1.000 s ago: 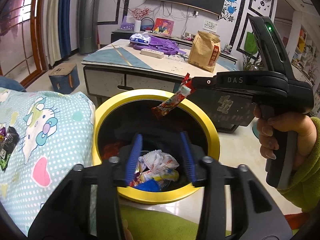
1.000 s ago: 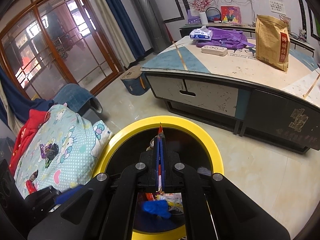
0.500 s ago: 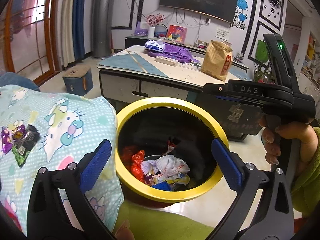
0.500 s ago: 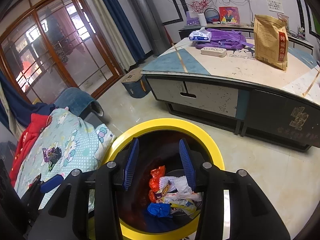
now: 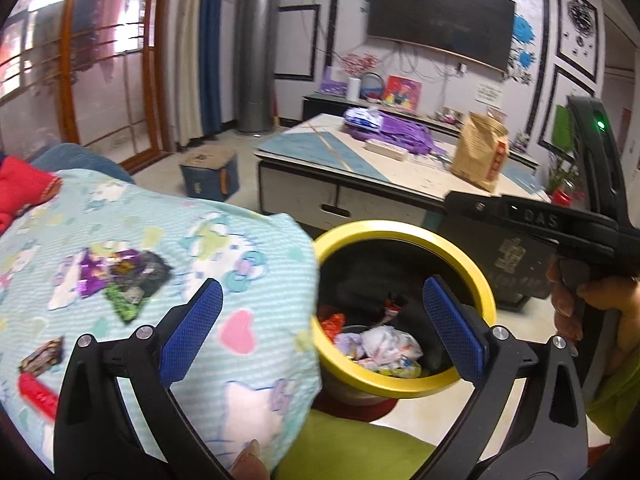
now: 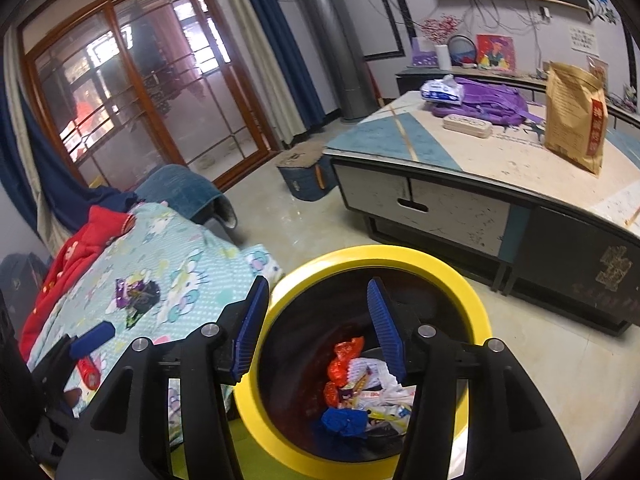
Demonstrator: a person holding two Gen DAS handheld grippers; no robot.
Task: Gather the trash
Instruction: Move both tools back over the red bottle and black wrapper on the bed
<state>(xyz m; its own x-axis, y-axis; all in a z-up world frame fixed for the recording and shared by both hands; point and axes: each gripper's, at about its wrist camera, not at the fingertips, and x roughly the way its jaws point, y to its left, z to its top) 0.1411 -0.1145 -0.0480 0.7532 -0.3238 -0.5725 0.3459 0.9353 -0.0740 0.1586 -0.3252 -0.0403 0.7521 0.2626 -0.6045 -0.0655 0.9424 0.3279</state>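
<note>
A yellow-rimmed bin (image 5: 404, 229) (image 6: 376, 254) stands on the floor, holding crumpled wrappers (image 5: 384, 350) (image 6: 360, 384). My left gripper (image 5: 320, 328) is open and empty, straddling the bin's left rim and the quilt edge. My right gripper (image 6: 316, 328) is open and empty above the bin; its body shows in the left wrist view (image 5: 560, 228). On the Hello Kitty quilt (image 5: 120, 248) (image 6: 160, 264) lie a purple-black wrapper (image 5: 120, 276) (image 6: 136, 294), a red wrapper (image 5: 38, 394) (image 6: 88, 372) and a dark wrapper (image 5: 42, 358).
A low table (image 5: 360, 176) (image 6: 480, 160) behind the bin carries a brown paper bag (image 6: 576, 116), purple cloth and a white box. A small blue stool (image 6: 304, 176) stands on the floor. Red clothing (image 6: 80, 240) lies on the quilt's far side.
My right gripper opened and dropped the red wrapper into the bin. My left gripper opened wide, let its wrappers fall in, and swung left toward the quilt.
</note>
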